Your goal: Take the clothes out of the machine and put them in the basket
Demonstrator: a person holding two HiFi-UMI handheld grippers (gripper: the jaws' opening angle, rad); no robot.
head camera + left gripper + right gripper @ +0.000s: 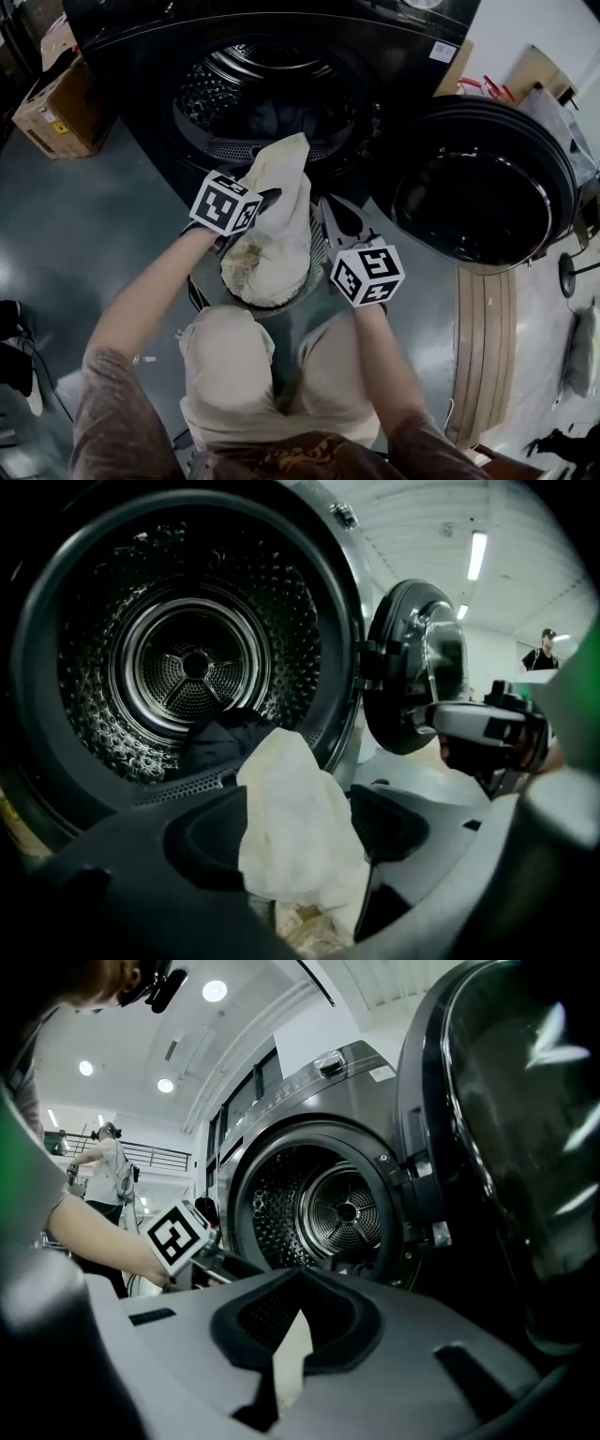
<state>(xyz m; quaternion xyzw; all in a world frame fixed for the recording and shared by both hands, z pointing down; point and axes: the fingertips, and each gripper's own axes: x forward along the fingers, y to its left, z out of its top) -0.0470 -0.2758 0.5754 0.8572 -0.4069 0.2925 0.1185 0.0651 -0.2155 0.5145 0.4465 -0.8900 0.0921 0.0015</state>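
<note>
The cream cloth [278, 211] hangs out of the machine's [141, 84] opening and piles into the basket [200, 298] right below. Left gripper [300, 827] has its jaws spread wide with the cloth sitting loose between them. Right gripper [300, 1279] is pinched on a sliver of the cloth's edge. Something dark [220, 741] sits in the drum, and the door [483, 187] hangs open on the right.

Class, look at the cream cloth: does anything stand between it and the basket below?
Nothing visible does. The cream cloth already droops into the basket directly beneath it; the left gripper and right gripper sit at its sides, not under it.
</note>
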